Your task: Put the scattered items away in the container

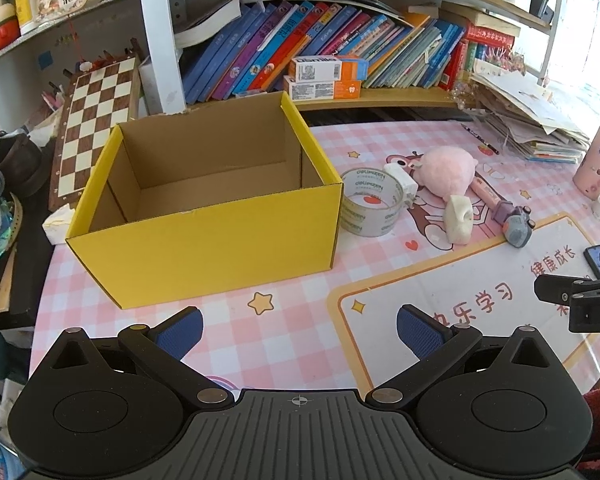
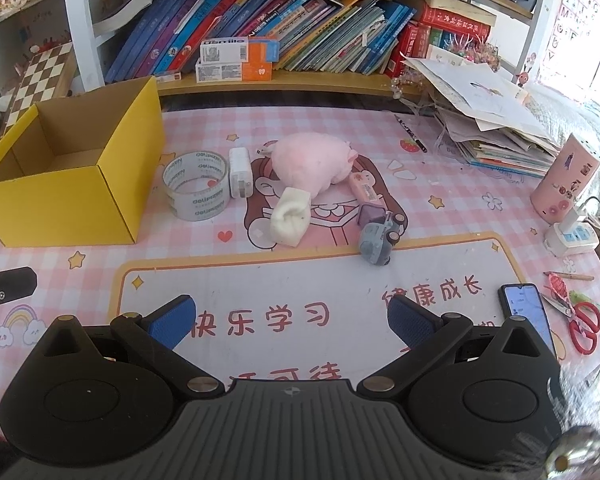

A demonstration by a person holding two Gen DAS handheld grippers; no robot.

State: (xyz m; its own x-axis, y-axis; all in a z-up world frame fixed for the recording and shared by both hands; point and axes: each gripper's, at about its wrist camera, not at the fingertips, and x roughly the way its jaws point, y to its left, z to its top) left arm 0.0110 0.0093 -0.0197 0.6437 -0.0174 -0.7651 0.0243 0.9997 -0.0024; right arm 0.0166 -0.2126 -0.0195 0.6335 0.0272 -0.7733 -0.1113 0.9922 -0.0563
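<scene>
lying beside 1 yellow box point(image 2: 76, 192): 1 tape roll point(image 2: 196, 186), 1 pink plush point(image 2: 312, 164).

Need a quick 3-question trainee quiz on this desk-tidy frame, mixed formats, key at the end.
1. True or false: the yellow box already holds items.
2. Which item lies closest to the box? A) tape roll B) toy car C) pink plush
3. Fill in: both the left gripper and right gripper are ____.

Key: 1 false; 2 A; 3 open.
</scene>
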